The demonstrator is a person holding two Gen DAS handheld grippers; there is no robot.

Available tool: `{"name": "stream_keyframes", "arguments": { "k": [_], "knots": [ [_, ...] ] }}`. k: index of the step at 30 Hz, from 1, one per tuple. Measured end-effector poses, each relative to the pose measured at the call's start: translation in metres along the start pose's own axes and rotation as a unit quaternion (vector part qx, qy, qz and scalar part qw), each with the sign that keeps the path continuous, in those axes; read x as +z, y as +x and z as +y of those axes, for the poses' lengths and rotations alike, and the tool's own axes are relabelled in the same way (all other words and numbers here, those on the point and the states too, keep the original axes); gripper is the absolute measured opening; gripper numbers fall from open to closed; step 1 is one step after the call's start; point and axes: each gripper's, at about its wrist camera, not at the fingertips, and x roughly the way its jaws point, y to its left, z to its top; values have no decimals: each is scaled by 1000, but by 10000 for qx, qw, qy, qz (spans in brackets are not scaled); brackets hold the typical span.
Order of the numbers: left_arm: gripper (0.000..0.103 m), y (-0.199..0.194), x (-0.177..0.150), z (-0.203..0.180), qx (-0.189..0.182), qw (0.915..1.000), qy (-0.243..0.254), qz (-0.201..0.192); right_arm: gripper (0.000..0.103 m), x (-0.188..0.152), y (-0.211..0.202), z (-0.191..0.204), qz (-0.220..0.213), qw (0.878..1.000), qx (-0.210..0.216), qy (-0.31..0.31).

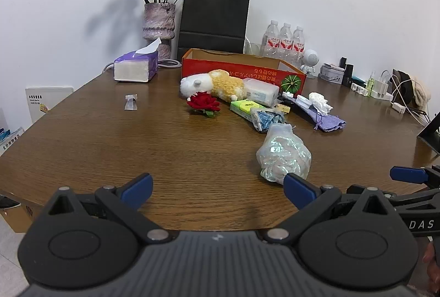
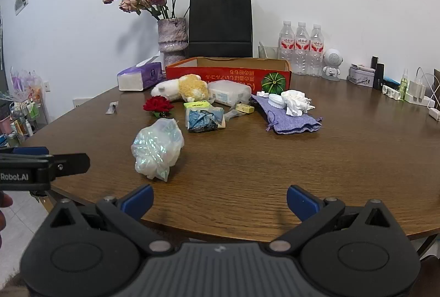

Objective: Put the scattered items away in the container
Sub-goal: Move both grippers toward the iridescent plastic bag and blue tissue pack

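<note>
Both our hand-held grippers, left (image 1: 218,191) and right (image 2: 220,200), gape empty; next we grasp the shiny bag (image 2: 157,148) before the red box (image 2: 228,74).

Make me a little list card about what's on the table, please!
Container: red cardboard box, at the back
Scattered items: white-and-yellow plush toy, red fabric rose, shiny iridescent plastic bag, purple knitted pouch
Nearest item: shiny iridescent plastic bag
Left hand-held gripper: open, empty
Right hand-held gripper: open, empty
</note>
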Motion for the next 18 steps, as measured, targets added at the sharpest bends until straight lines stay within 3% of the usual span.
{"name": "stream_keyframes", "arguments": {
  "k": [18],
  "knots": [
    [103,0,0,-1,-8,10000,-10,-7,103,-2,0,-2,1,10000,-10,18]
  ]
}}
